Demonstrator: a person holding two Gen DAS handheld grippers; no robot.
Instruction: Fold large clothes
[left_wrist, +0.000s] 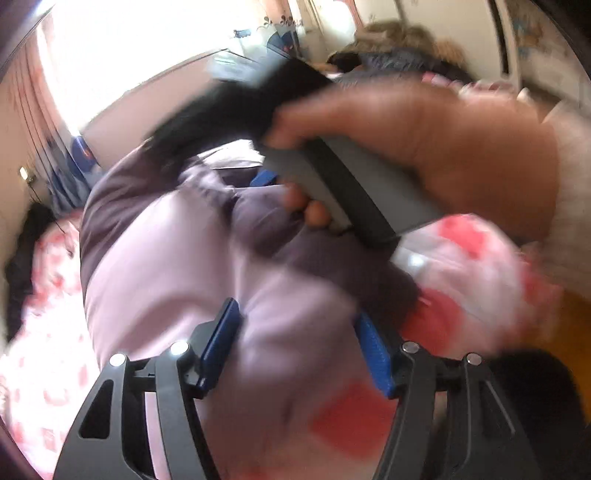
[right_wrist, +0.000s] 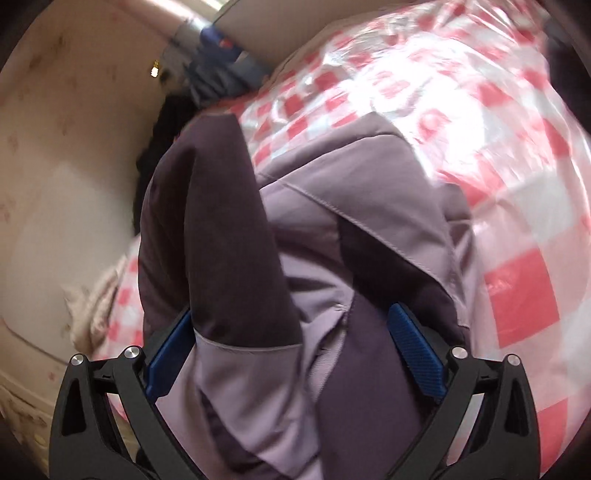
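A lilac and dark purple jacket (left_wrist: 177, 266) lies bunched on a red-and-white checked plastic cover (left_wrist: 465, 266). My left gripper (left_wrist: 299, 339) is open, its blue pads on either side of the lilac cloth. The person's right hand (left_wrist: 424, 147) holds the other gripper's grey handle (left_wrist: 354, 192) just above the jacket. In the right wrist view the jacket (right_wrist: 332, 229) fills the middle, with a dark purple fold rising between the jaws. My right gripper (right_wrist: 295, 343) is open wide with jacket cloth between its blue pads (right_wrist: 417, 347). The left wrist view is blurred.
The checked cover (right_wrist: 480, 110) spreads to the right and far side. A beige wall (right_wrist: 74, 166) is to the left. Dark clothes (right_wrist: 162, 125) and blue items (right_wrist: 218, 59) lie at the far edge. More clothes (left_wrist: 388, 48) are piled in the background.
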